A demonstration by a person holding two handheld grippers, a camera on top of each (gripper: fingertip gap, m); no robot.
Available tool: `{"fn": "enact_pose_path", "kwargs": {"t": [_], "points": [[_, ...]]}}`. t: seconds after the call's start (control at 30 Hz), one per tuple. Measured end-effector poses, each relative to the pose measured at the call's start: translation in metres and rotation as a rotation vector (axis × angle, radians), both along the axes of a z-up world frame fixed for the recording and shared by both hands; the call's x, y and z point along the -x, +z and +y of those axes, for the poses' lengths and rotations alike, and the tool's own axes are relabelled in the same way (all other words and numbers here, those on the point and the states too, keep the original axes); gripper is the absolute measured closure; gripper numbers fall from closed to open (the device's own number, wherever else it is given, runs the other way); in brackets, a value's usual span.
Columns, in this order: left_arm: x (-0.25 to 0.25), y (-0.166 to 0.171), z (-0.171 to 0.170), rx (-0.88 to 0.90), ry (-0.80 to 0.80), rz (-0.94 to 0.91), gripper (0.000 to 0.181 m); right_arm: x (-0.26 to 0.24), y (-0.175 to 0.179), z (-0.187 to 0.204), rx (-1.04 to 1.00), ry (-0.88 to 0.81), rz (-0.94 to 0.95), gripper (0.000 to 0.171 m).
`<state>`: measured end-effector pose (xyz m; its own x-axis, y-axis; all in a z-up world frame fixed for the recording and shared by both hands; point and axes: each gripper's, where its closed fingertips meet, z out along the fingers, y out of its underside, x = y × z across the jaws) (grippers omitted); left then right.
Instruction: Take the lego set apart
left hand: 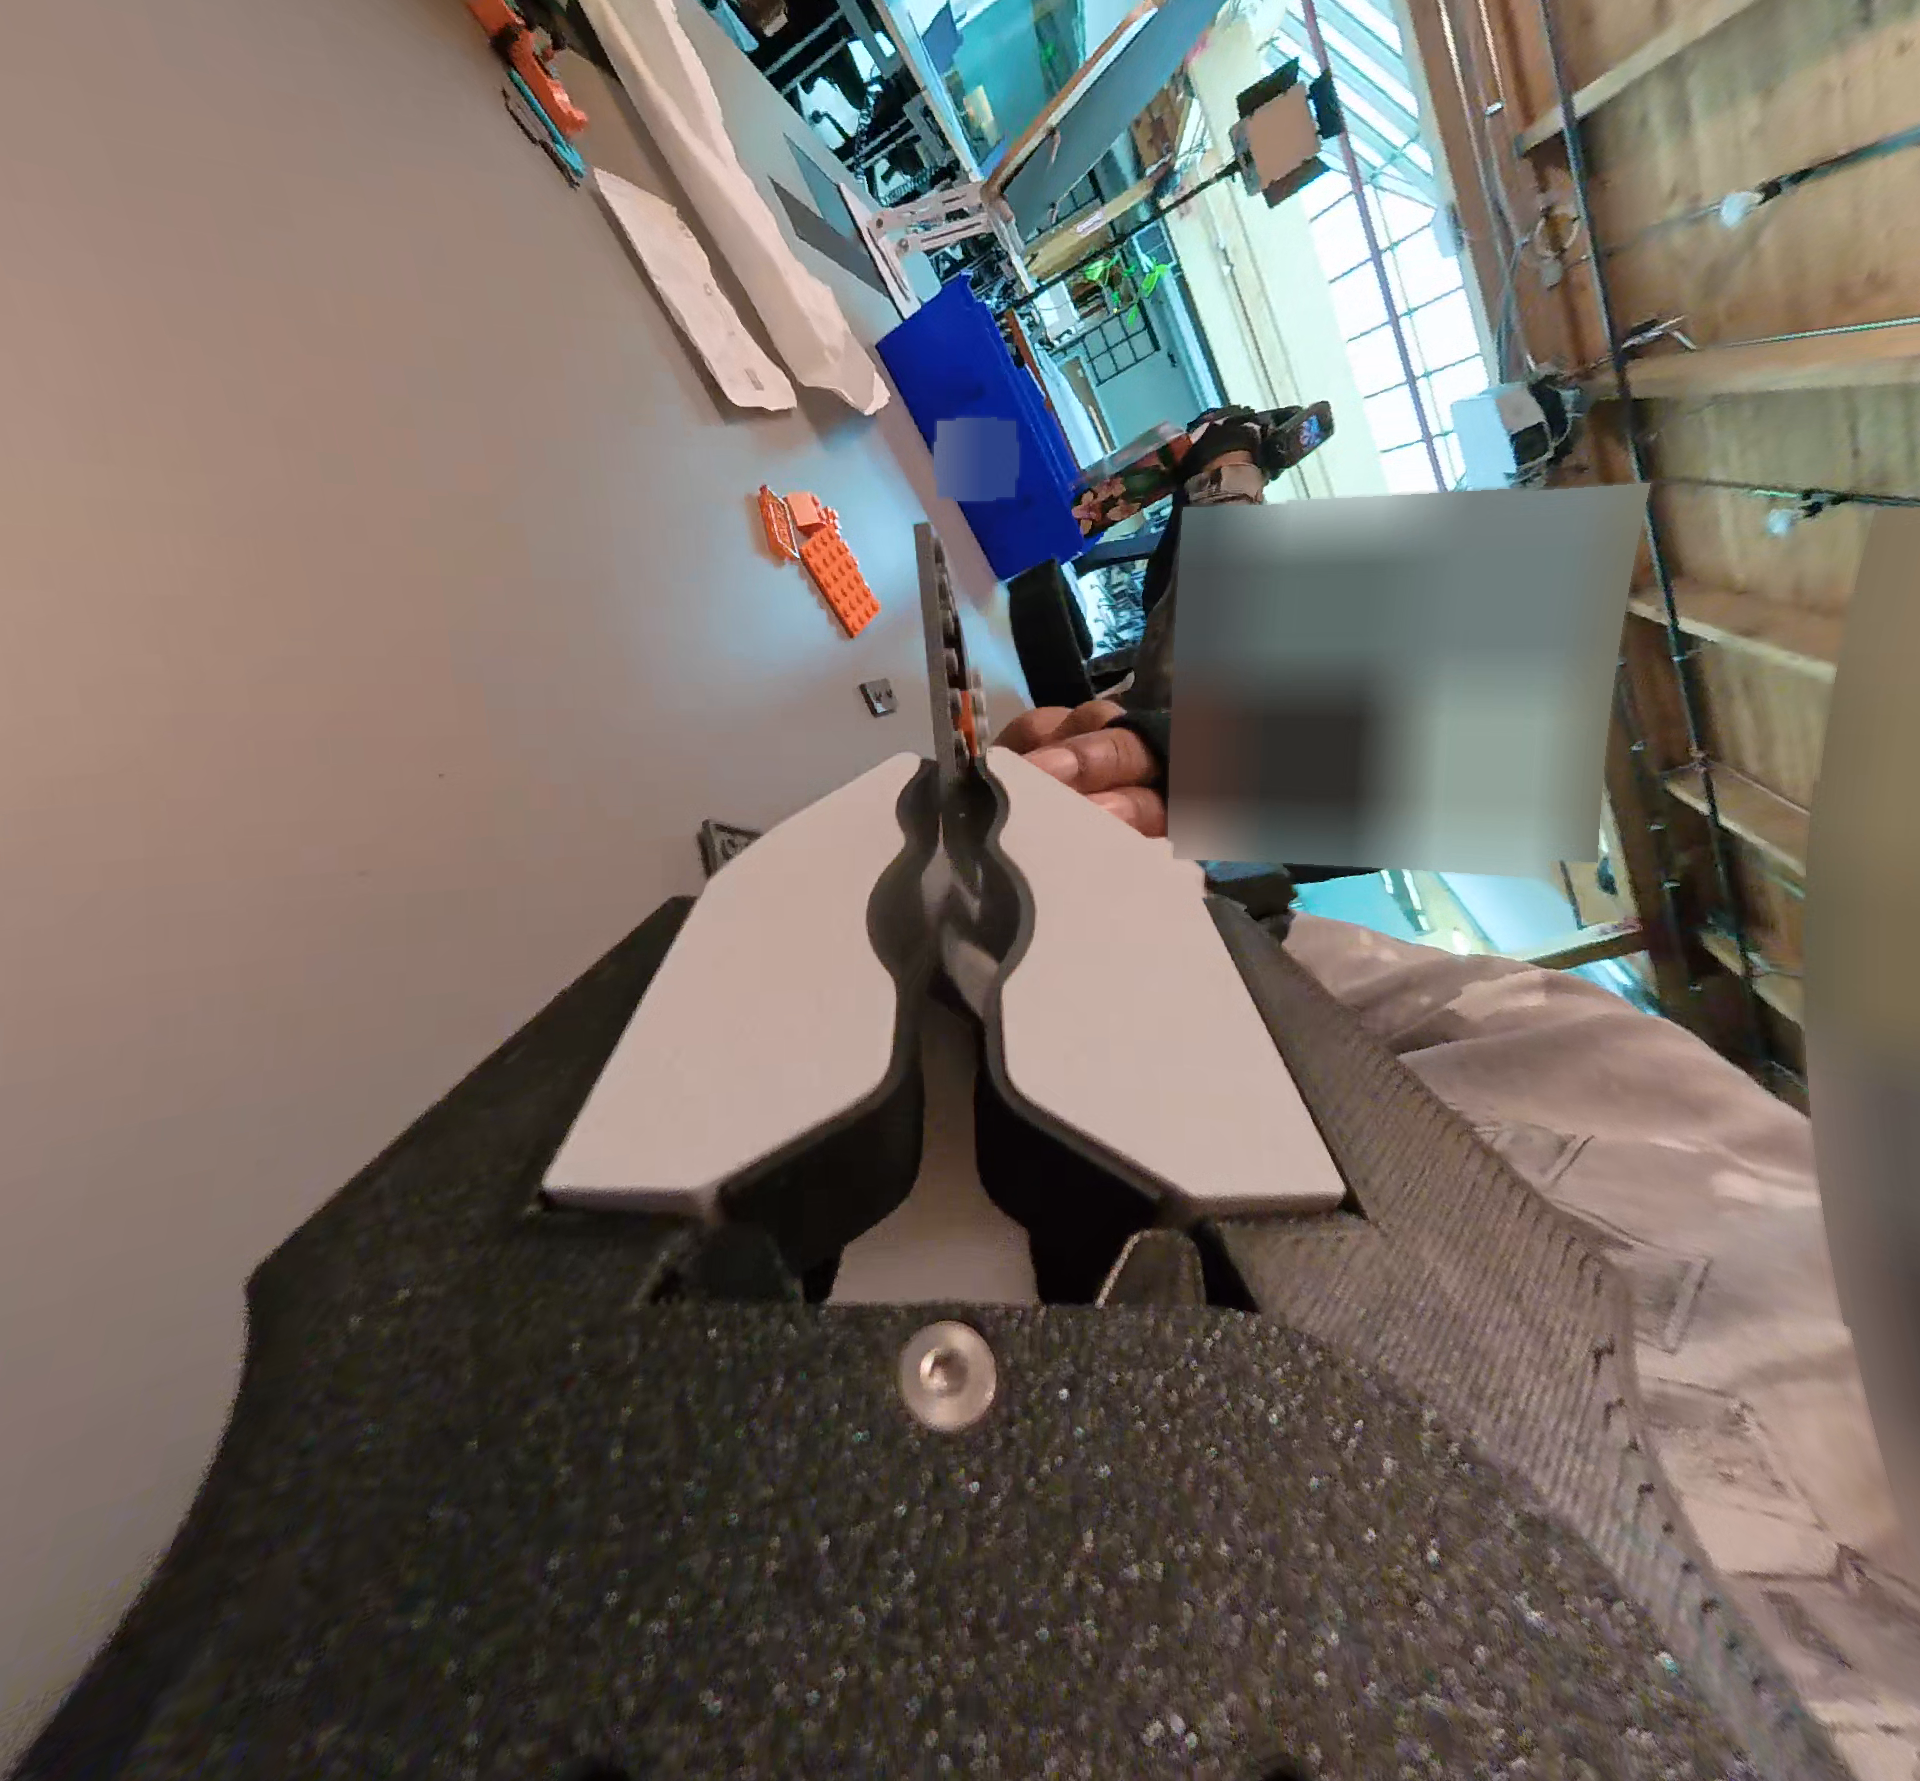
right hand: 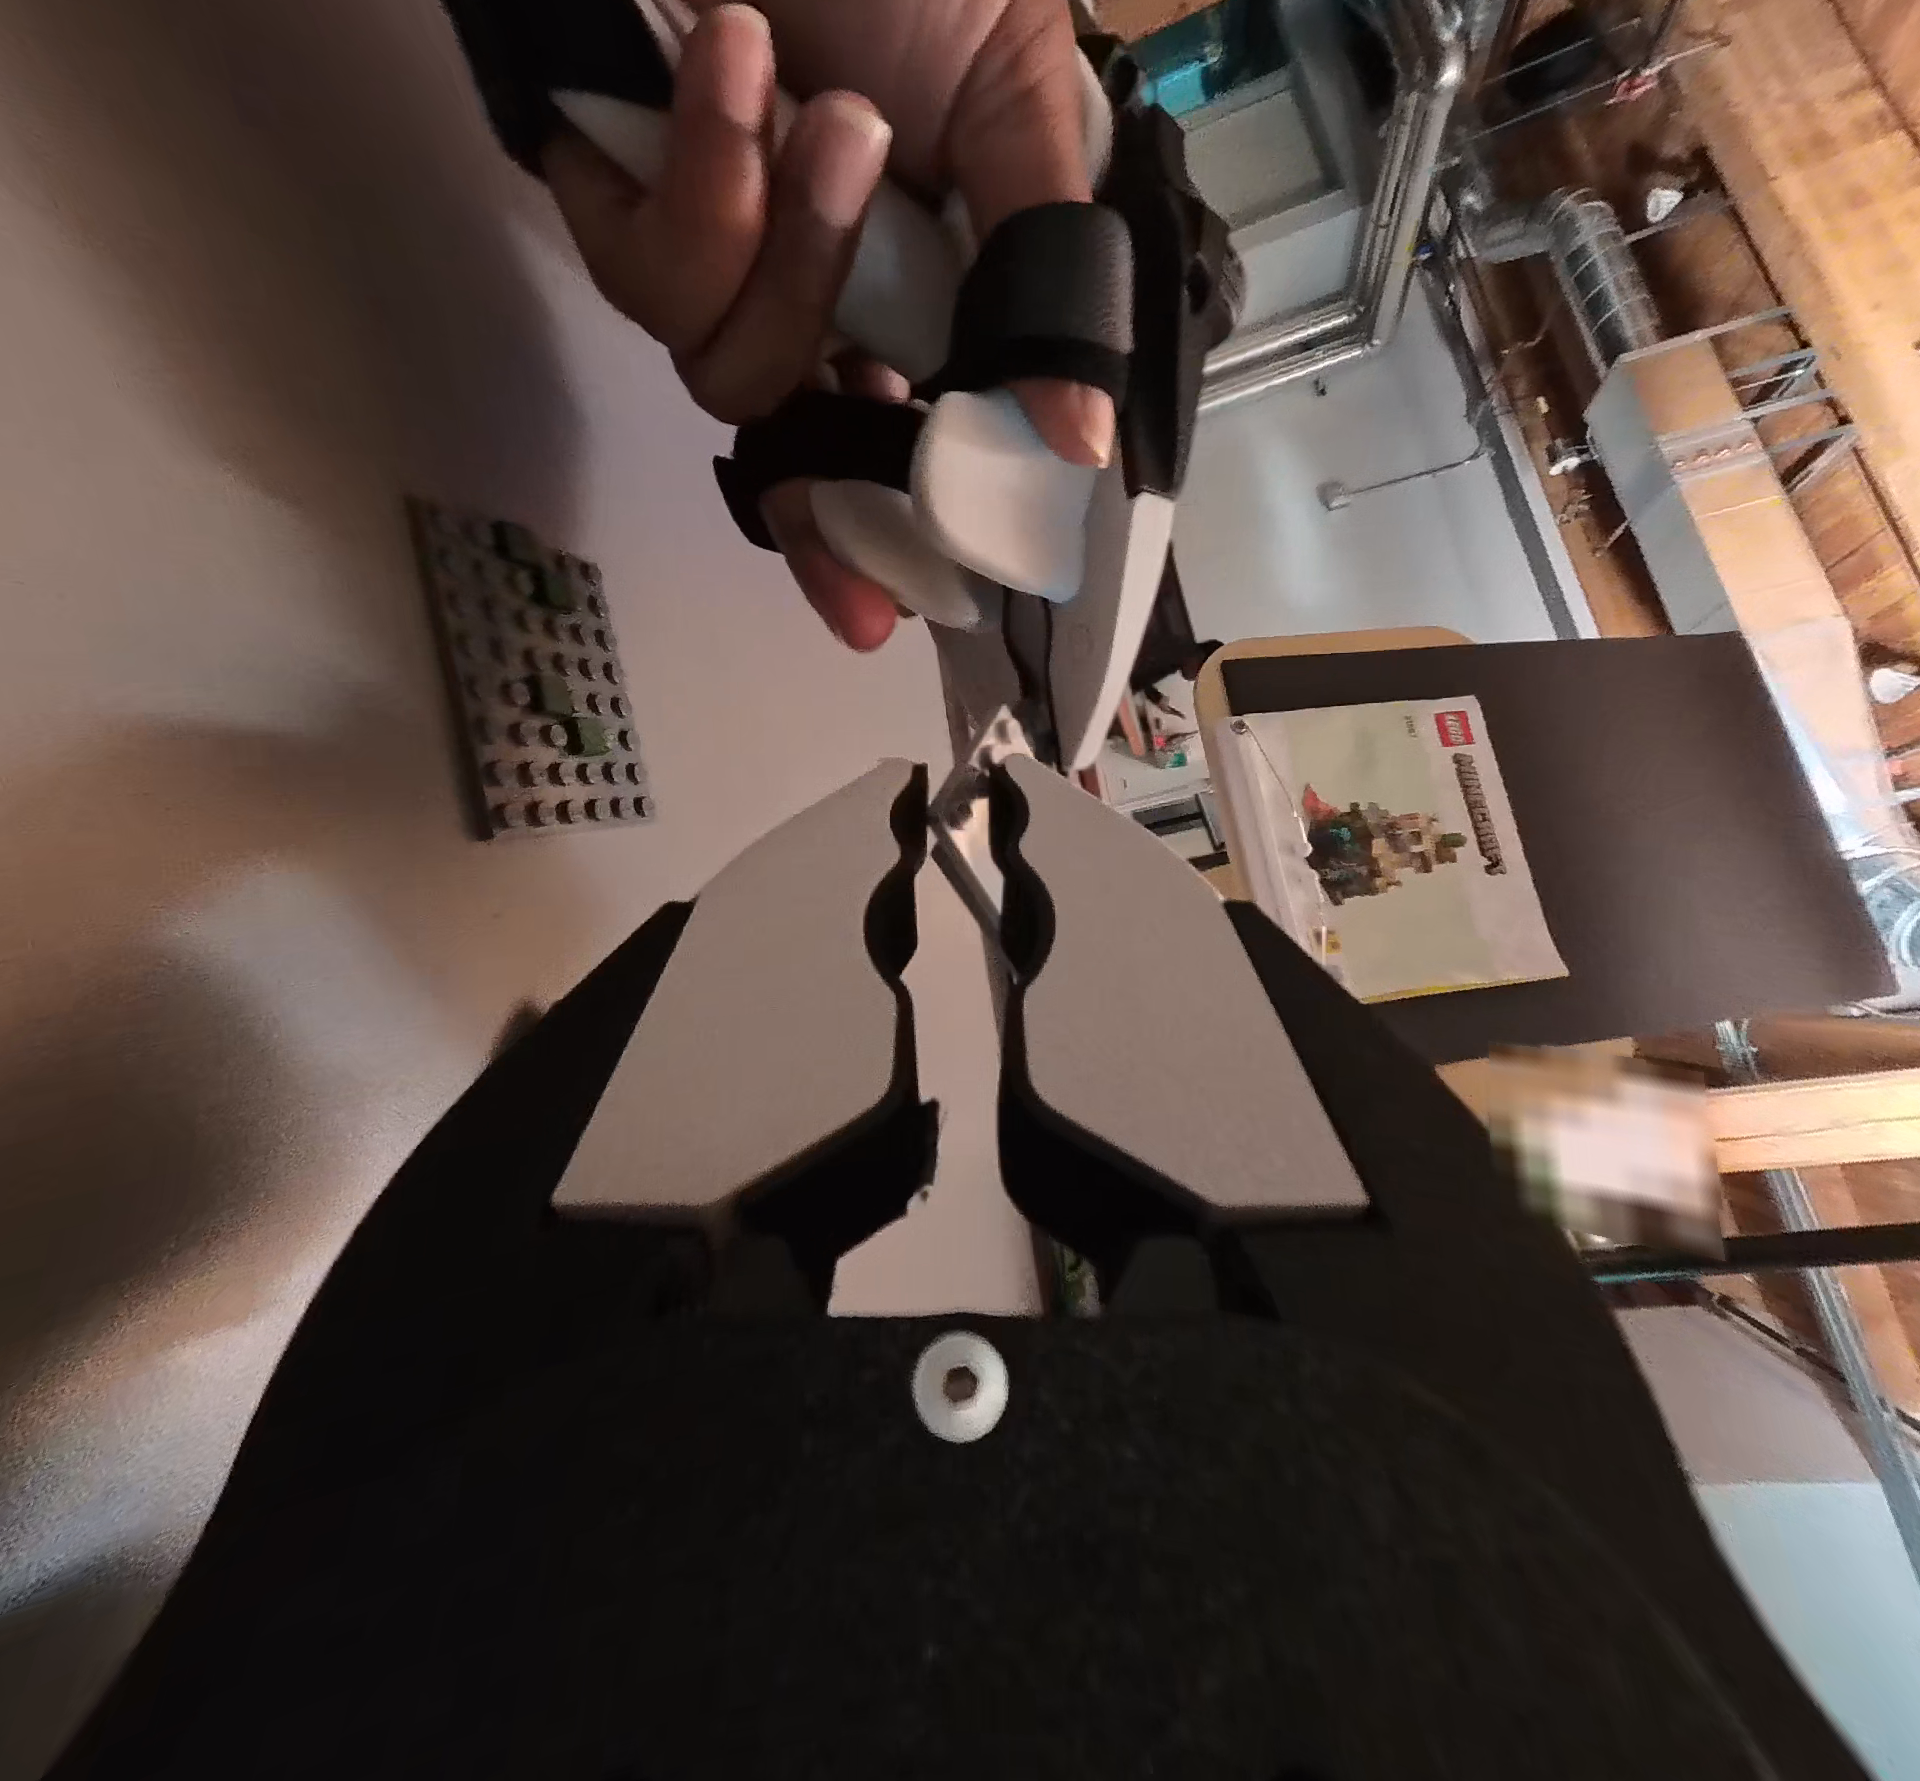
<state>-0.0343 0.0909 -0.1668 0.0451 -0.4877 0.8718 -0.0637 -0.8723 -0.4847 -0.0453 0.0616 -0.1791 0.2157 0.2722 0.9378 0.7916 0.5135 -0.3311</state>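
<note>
Left tongs (left hand: 961, 781) pinch a grey lego plate (left hand: 943, 651) edge-on; right tongs (right hand: 956, 791) stand slightly apart, empty.

Both wrist cameras, rolled sideways, seemingly face each other closely above the table (left hand: 312, 588).

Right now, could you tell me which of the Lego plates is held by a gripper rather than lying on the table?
The dark grey plate with an orange piece on it, clamped edge-on in the left gripper. The orange plates and the grey studded baseplate lie flat on the table.

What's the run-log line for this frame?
left gripper: shut on dark grey Lego plate, edge-on | right gripper: open, empty | table: orange Lego plates, grey studded baseplate
</note>
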Motion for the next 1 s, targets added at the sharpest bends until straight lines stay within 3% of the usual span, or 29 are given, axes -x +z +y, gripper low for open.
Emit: {"fn": "enact_pose_path", "kwargs": {"t": [0.17, 0.4, 0.77, 0.93, 1.0], "points": [[0.003, 0.001, -0.005, -0.094, -0.019, 0.017, 0.174, -0.005, 0.012, -0.004, 0.131, 0.026, 0.117, 0.164], [0.001, -0.002, -0.009, -0.265, -0.024, 0.102, 0.174, -0.013, 0.017, -0.005, 0.488, 0.117, 0.420, 0.165], [-0.001, -0.010, -0.007, -0.388, -0.008, 0.174, 0.174, -0.017, 0.017, 0.001, 0.890, 0.210, 0.755, 0.165], [0.000, -0.016, -0.006, -0.406, -0.015, 0.200, 0.175, -0.016, 0.013, 0.004, 0.909, 0.198, 0.753, 0.165], [0.001, -0.017, -0.006, -0.388, -0.020, 0.203, 0.175, -0.015, 0.010, 0.003, 0.828, 0.183, 0.665, 0.165]]}}
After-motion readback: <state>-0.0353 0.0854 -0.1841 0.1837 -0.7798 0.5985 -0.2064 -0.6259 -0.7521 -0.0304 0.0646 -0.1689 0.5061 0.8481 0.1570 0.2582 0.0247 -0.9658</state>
